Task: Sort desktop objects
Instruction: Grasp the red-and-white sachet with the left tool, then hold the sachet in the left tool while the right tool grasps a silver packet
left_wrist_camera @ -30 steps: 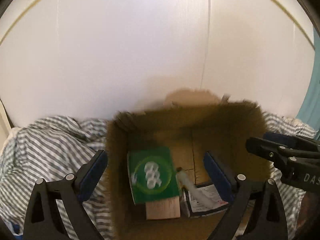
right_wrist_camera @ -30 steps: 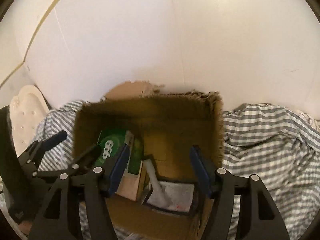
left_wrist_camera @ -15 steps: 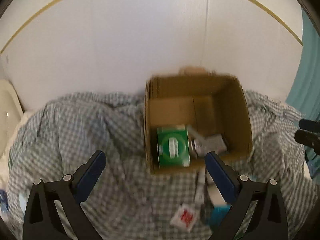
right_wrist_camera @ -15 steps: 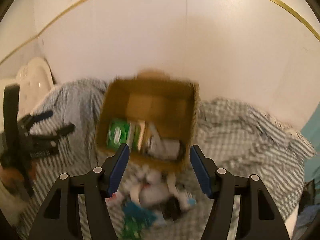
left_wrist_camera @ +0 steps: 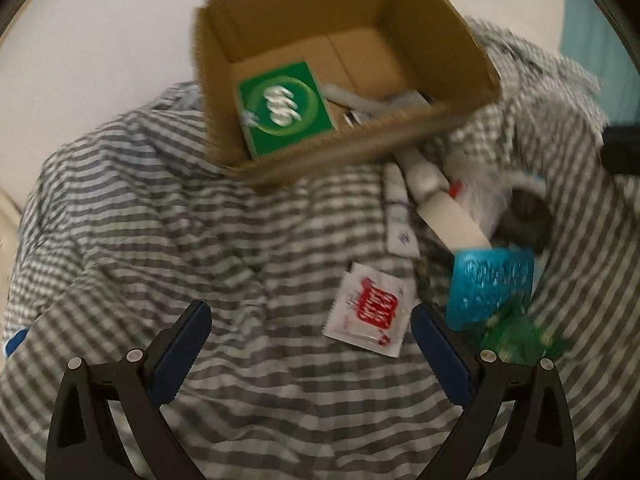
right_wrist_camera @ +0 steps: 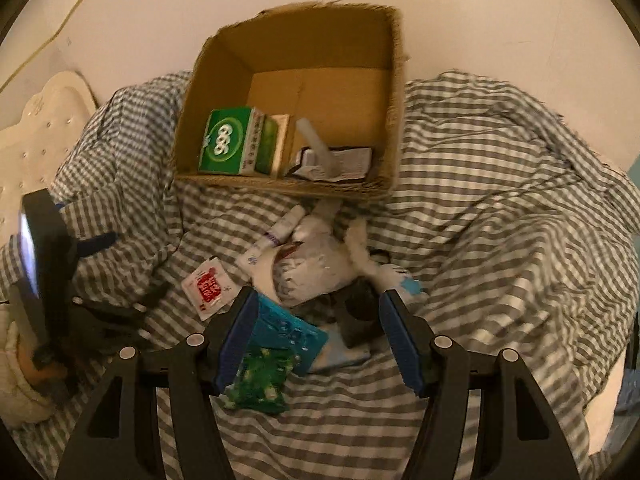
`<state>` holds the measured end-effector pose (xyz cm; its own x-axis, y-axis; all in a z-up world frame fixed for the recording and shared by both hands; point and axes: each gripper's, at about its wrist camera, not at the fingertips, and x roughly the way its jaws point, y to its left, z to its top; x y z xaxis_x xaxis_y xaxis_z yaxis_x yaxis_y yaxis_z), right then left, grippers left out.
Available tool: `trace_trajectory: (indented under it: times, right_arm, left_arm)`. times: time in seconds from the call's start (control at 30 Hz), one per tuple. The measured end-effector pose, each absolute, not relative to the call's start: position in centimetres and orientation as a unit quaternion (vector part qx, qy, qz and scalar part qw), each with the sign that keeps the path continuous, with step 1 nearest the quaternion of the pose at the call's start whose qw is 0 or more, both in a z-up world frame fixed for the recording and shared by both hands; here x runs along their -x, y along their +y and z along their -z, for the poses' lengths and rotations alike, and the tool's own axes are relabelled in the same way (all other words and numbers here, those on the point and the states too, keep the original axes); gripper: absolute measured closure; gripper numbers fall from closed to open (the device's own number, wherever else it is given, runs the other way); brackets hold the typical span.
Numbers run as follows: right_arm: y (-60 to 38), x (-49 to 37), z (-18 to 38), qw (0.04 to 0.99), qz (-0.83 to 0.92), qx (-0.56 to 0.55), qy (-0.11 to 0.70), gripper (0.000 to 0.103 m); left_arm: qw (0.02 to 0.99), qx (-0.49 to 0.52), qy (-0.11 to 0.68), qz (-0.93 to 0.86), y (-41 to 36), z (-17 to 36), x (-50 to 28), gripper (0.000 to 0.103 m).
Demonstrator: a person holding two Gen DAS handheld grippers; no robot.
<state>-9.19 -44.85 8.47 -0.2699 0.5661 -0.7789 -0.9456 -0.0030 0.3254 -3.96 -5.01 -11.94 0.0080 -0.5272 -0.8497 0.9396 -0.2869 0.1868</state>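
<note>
A brown cardboard box point(left_wrist_camera: 472, 60) point(right_wrist_camera: 396, 112) stands on grey checked bedding and holds a green carton point(left_wrist_camera: 284, 106) point(right_wrist_camera: 232, 142), a white tube and some papers. In front of it lies a loose pile: a white sachet with red print point(left_wrist_camera: 370, 308) point(right_wrist_camera: 208, 282), a blue packet point(left_wrist_camera: 490, 288) point(right_wrist_camera: 288, 328), a green packet point(left_wrist_camera: 516, 336) point(right_wrist_camera: 260, 376), a white roll point(left_wrist_camera: 452, 220) and crumpled white wrapping point(right_wrist_camera: 316, 264). My left gripper point(left_wrist_camera: 310, 320) hangs open over the cloth, the sachet just beyond its right finger. My right gripper point(right_wrist_camera: 319, 304) is open above the pile, holding nothing.
The checked bedding point(left_wrist_camera: 160, 220) point(right_wrist_camera: 500, 200) is rumpled into folds around the pile. A white wall rises behind the box. A cream headboard point(right_wrist_camera: 40, 120) stands at the left. A small black object point(right_wrist_camera: 360, 316) lies in the pile. A hand in a white sleeve point(right_wrist_camera: 20, 384) holds the left tool.
Both grippers have drawn back from inside the box and tipped downward. The box now sits farther off, and the pile of loose items on the bedding has come into view.
</note>
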Motion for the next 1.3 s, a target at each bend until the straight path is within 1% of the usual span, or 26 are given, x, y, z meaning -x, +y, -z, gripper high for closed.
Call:
trace_trajectory:
  times: [0.17, 0.4, 0.5, 0.53, 0.57, 0.6, 0.63, 0.67, 0.7, 0.73, 0.77, 0.8, 0.83, 0.93, 1.17, 1.2, 1.3]
  right_arm:
    - [-44.0, 10.7, -7.4, 0.539, -0.682, 0.244, 0.43, 0.04]
    - [-42.6, 11.2, -6.1, 0.518, -0.683, 0.262, 0.443, 0.04]
    - [-42.3, 11.6, -5.3, 0.504, -0.684, 0.278, 0.448, 0.04]
    - [-42.2, 11.7, -5.0, 0.501, -0.684, 0.283, 0.449, 0.04]
    - [-42.1, 11.9, -4.8, 0.498, -0.684, 0.287, 0.45, 0.04]
    - [-42.1, 11.9, -4.6, 0.494, -0.684, 0.291, 0.451, 0.04]
    - [-42.0, 12.1, -4.5, 0.491, -0.685, 0.295, 0.451, 0.04]
    - [-42.0, 12.2, -4.3, 0.488, -0.685, 0.299, 0.451, 0.04]
    - [-41.9, 12.4, -4.1, 0.483, -0.688, 0.304, 0.449, 0.04]
    - [-41.8, 12.7, -3.9, 0.479, -0.691, 0.31, 0.444, 0.04]
    - [-41.7, 13.1, -3.7, 0.474, -0.694, 0.319, 0.439, 0.04]
    - [-41.6, 13.6, -3.3, 0.466, -0.699, 0.33, 0.431, 0.04]
    - [-41.4, 14.3, -2.8, 0.458, -0.704, 0.344, 0.419, 0.04]
    - [-40.7, 15.6, -1.1, 0.427, -0.717, 0.371, 0.409, 0.04]
    - [-38.9, 17.6, 2.4, 0.372, -0.72, 0.408, 0.42, 0.041]
    - [-38.9, 17.7, 2.7, 0.363, -0.719, 0.415, 0.423, 0.043]
    - [-39.3, 17.9, 3.4, 0.354, -0.703, 0.448, 0.425, 0.055]
  left_arm:
    - [0.511, -0.501, 0.239, 0.656, -6.1, 15.3, 5.5, 0.001]
    - [0.476, -0.533, 0.244, 0.656, -7.6, 18.4, 7.2, 0.001]
    - [0.466, -0.544, 0.262, 0.646, -8.4, 19.8, 7.3, 0.002]
    - [0.463, -0.541, 0.271, 0.647, -8.6, 19.9, 7.2, 0.007]
    - [0.461, -0.536, 0.278, 0.651, -8.6, 19.8, 7.1, 0.017]
    - [0.456, -0.528, 0.285, 0.657, -8.5, 19.4, 6.9, 0.024]
    - [0.453, -0.523, 0.291, 0.661, -8.5, 19.1, 6.8, 0.036]
    - [0.453, -0.517, 0.295, 0.664, -8.4, 18.8, 6.6, 0.045]
    - [0.454, -0.51, 0.301, 0.665, -8.4, 18.4, 6.3, 0.051]
    - [0.457, -0.503, 0.306, 0.666, -8.4, 18.0, 6.1, 0.061]
    - [0.459, -0.498, 0.311, 0.667, -8.3, 17.6, 5.8, 0.066]
    - [0.46, -0.489, 0.32, 0.668, -8.3, 17.1, 5.4, 0.07]
    - [0.462, -0.482, 0.326, 0.669, -8.3, 16.8, 5.2, 0.073]
    - [0.466, -0.458, 0.345, 0.674, -8.2, 15.7, 4.2, 0.073]
    - [0.475, -0.437, 0.348, 0.68, -8.1, 14.3, 3.6, 0.073]
    - [0.475, -0.439, 0.349, 0.678, -8.2, 14.3, 3.6, 0.073]
    - [0.475, -0.438, 0.354, 0.676, -9.0, 14.1, 3.0, 0.073]
